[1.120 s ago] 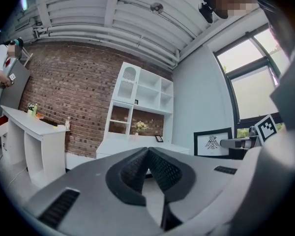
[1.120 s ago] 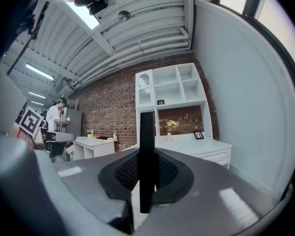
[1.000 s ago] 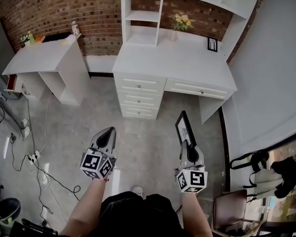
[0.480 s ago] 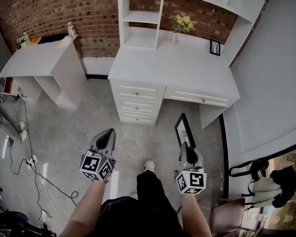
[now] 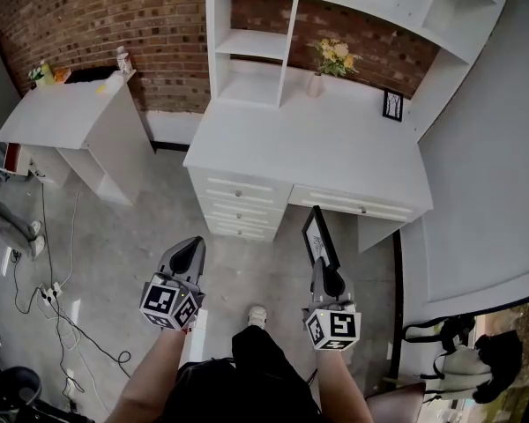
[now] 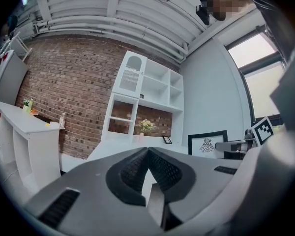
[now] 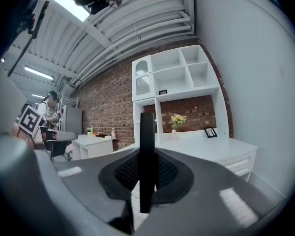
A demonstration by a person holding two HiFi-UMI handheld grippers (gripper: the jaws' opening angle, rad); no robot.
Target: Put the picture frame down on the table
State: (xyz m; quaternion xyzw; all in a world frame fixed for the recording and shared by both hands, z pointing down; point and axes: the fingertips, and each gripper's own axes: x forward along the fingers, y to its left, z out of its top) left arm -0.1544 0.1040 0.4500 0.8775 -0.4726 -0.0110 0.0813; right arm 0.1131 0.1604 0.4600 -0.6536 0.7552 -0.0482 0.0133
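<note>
Right gripper view: right gripper jaws clamp the black picture frame by its rim; left gripper jaws closed, empty. Frame judged rigid, light, glass fragile.

Both forearms outstretched, level; left claw closed, empty; right claw clamped on picture frame

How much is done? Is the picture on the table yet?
Not yet. Done: the right gripper is clamped on the picture frame, which stands upright. In hand: the frame is held over the floor, short of the white table. Left: setting it down on that table. The left gripper is shut and empty.
</note>
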